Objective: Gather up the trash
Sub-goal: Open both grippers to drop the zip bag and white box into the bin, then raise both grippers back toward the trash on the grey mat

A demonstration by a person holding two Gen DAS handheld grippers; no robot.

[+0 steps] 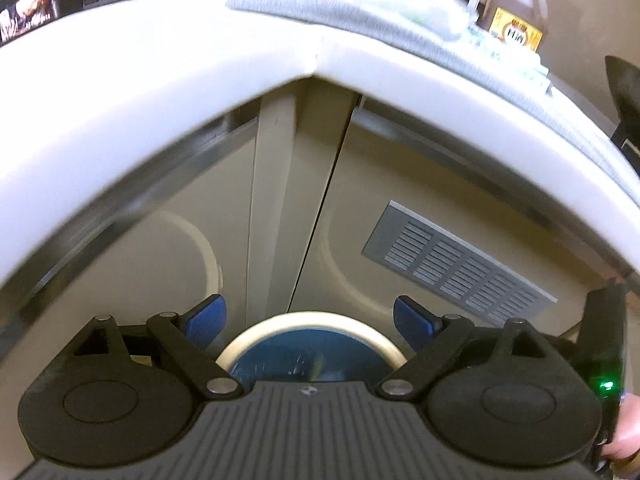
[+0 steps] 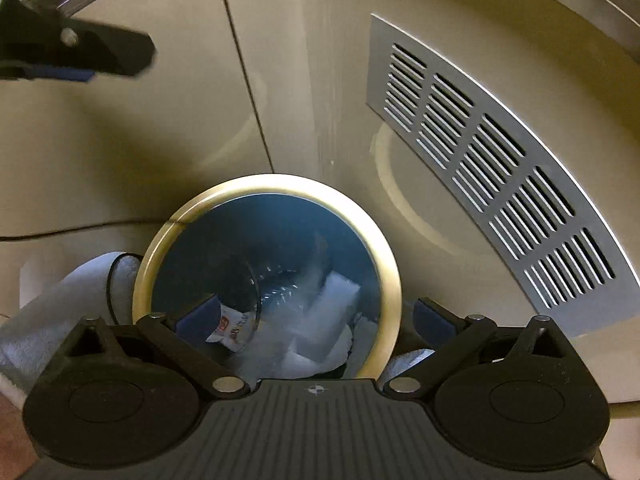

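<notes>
A round bin with a cream rim (image 2: 384,264) and a blue liner stands on the floor, right under both grippers. It holds a clear plastic cup (image 2: 256,284), white wrappers (image 2: 320,312) and a small packet with red print (image 2: 230,326). My right gripper (image 2: 315,319) hangs open over its mouth with nothing between the blue pads. My left gripper (image 1: 310,320) is open and empty too, above the bin's rim (image 1: 384,344). One of its fingers (image 2: 100,54) shows at the top left of the right wrist view.
Beige cabinet doors with a metal vent grille (image 2: 492,160) rise behind the bin. Overhead runs a white counter edge (image 1: 160,92) with a grey towel (image 1: 320,4) and a brown jug (image 1: 518,12). A grey rolled thing (image 2: 60,304) lies against the bin's left side.
</notes>
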